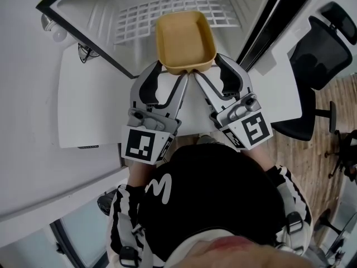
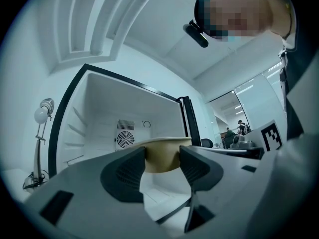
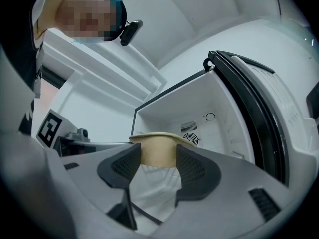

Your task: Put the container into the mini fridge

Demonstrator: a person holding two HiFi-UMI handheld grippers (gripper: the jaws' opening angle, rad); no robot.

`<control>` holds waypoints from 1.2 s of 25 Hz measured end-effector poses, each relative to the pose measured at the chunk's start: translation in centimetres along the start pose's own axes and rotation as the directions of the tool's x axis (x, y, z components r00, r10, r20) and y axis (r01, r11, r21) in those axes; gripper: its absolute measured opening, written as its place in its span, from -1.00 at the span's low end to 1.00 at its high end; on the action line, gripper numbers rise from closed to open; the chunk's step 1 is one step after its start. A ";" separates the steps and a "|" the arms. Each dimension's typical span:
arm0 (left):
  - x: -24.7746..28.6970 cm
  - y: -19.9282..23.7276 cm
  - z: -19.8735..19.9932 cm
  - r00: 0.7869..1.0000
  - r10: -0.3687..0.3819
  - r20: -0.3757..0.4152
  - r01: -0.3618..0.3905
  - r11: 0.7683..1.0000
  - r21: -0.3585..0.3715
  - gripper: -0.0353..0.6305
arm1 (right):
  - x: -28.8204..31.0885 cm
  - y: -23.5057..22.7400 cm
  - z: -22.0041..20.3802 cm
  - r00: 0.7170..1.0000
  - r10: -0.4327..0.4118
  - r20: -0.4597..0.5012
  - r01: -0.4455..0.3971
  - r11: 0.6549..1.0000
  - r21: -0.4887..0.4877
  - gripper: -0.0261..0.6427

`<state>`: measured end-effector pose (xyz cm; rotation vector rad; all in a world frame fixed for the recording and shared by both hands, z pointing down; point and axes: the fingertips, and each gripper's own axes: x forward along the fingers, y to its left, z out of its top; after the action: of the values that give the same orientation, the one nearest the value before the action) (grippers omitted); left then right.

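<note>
At the mini fridge [image 1: 95,15] mouth, clamped at 2 near corners by left gripper [image 1: 169,76] and right gripper [image 1: 211,71]: container [image 1: 186,35], likely light, stiff, smooth-walled; best pinched across the rim.

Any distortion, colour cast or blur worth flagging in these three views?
Head view: sharp, evenly lit, mild wide-angle bending; left gripper view: heavy fisheye, dark corners, bluish cast, container slightly soft; right gripper view: same fisheye and vignette, fridge frame bowed.

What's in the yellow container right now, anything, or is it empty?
Empty. The head view looks straight down into the yellow container and shows only its bare bottom and walls, with nothing lying inside.
</note>
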<state>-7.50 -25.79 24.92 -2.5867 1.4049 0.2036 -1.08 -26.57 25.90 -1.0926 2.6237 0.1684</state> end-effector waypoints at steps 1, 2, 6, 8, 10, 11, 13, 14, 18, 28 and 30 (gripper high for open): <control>0.1 0.1 0.0 1.000 0.000 0.001 0.000 1.000 -0.003 -0.23 | 0.1 -0.1 0.0 1.000 0.000 0.001 0.000 1.000 -0.002 -0.23; 0.2 0.2 -0.1 1.000 0.001 0.002 -0.001 1.000 -0.007 -0.23 | 0.2 -0.2 -0.1 1.000 0.000 0.001 0.000 1.000 -0.003 -0.23; 0.6 0.4 -0.3 1.000 0.005 -0.001 -0.005 1.000 -0.012 -0.23 | 0.5 -0.6 -0.2 1.000 0.002 0.002 -0.002 1.000 0.000 -0.23; 0.9 0.5 -0.4 1.000 0.008 -0.002 -0.008 1.000 -0.011 -0.23 | 0.7 -0.8 -0.3 1.000 0.003 0.003 -0.003 1.000 0.003 -0.23; 1.2 0.7 -0.4 1.000 0.012 -0.003 -0.012 1.000 -0.010 -0.23 | 0.9 -1.1 -0.4 1.000 0.004 0.004 -0.004 1.000 0.005 -0.23; 1.3 0.8 -0.5 1.000 0.014 -0.004 -0.014 1.000 -0.010 -0.23 | 1.0 -1.2 -0.4 1.000 0.005 0.003 -0.005 1.000 0.005 -0.23; 1.5 1.0 -0.6 1.000 0.017 -0.004 -0.017 1.000 -0.013 -0.23 | 1.2 -1.4 -0.5 1.000 0.007 0.002 -0.007 1.000 0.004 -0.23; 1.6 1.0 -0.7 1.000 0.019 -0.005 -0.019 1.000 -0.016 -0.23 | 1.3 -1.5 -0.6 1.000 0.007 0.001 -0.007 1.000 0.004 -0.23; 2.0 1.4 -0.9 1.000 0.023 -0.004 -0.023 1.000 -0.021 -0.23 | 1.7 -1.9 -0.7 1.000 0.008 0.003 -0.008 1.000 0.008 -0.23; 2.8 2.3 -1.2 0.999 0.035 -0.001 -0.035 0.999 -0.037 -0.23 | 2.8 -2.5 -1.1 1.000 0.008 -0.002 -0.008 1.000 0.008 -0.23; 3.0 2.5 -1.3 0.999 0.035 -0.001 -0.035 0.999 -0.040 -0.23 | 2.9 -2.6 -1.2 1.000 0.008 -0.002 -0.008 1.000 0.009 -0.23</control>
<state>-7.97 -29.83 25.26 -2.5947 1.4622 0.2388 -1.44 -30.67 26.09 -1.0805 2.6288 0.1574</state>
